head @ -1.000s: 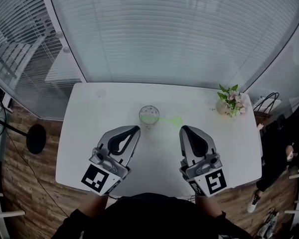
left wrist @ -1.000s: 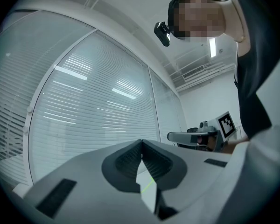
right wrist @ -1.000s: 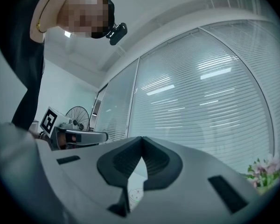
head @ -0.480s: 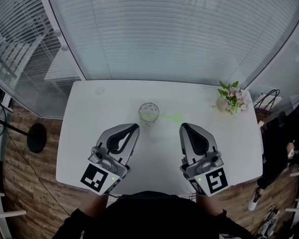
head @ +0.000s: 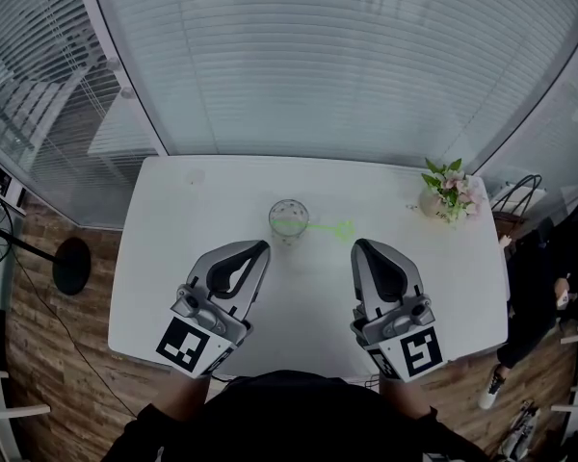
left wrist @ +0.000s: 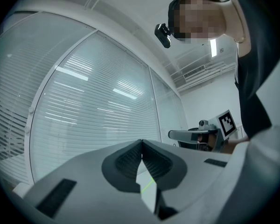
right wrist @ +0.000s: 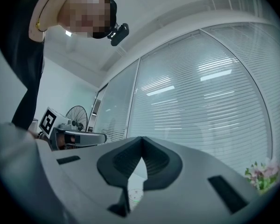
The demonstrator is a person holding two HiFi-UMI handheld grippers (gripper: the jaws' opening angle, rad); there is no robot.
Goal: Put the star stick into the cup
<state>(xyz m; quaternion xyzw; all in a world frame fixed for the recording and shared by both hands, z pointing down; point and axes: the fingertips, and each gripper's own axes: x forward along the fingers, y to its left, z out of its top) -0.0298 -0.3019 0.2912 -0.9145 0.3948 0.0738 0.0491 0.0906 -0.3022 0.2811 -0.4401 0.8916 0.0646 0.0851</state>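
One clear glass cup (head: 288,221), one green star stick (head: 339,227) reaching right from it. Short of the cup, left gripper (head: 263,248) and right gripper (head: 358,248), both closed, empty.

This looks like an office, most likely a glass-walled meeting room. Tall glass walls (head: 347,65) with horizontal blinds, set in white frames, close in the far and left sides. Another glazed room with pale furniture shows dimly through the left pane (head: 39,114). A plain white table (head: 173,258) stands on wood-look flooring (head: 48,354). Overhead are a strip light (left wrist: 213,48) and a ceiling air vent (left wrist: 196,71). A pedestal fan (right wrist: 78,118) stands left of the table. Flowers (head: 448,192) sit on its far right corner, and a bag (head: 520,200) shows just beyond that corner.
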